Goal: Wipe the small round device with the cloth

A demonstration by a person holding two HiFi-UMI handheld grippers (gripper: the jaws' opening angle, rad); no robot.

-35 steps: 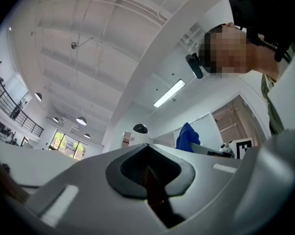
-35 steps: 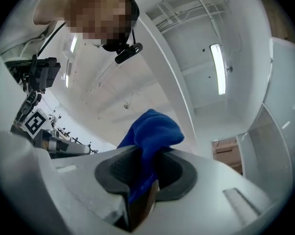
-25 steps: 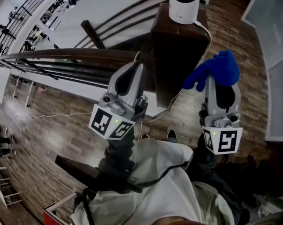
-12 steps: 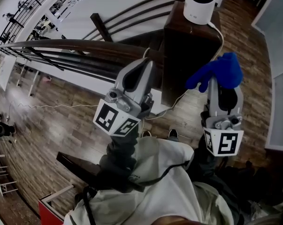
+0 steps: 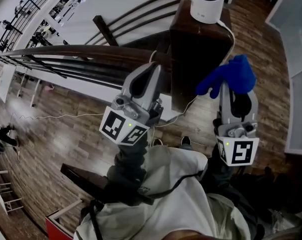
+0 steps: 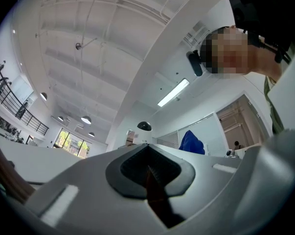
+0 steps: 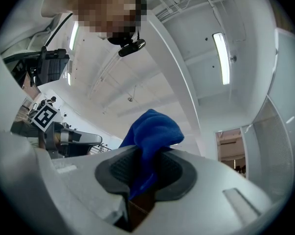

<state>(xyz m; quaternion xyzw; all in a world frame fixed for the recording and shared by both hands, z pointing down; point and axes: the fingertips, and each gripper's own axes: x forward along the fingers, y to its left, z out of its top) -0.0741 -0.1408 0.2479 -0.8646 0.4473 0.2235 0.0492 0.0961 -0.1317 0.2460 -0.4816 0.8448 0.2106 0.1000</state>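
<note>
The small round device [image 5: 207, 3], white with a black domed top, stands on the narrow top of a dark wooden post [image 5: 193, 49], well ahead of both my tongs. The right tongs [image 5: 233, 95] are clamped on the blue cloth [image 5: 230, 75], which bunches out past the tips. The left tongs [image 5: 142, 87] are pressed together with nothing between them.

My worry is the perch: the post top has little room to spare, so a firm sideways wipe could shove the device off it. A white cable [image 5: 227, 30] runs from the device down the post (easy to snag with a jaw), and a tug there would drag the device too. The cloth looks pinched by only a small fold, so rubbing hard may pull it free.
</note>
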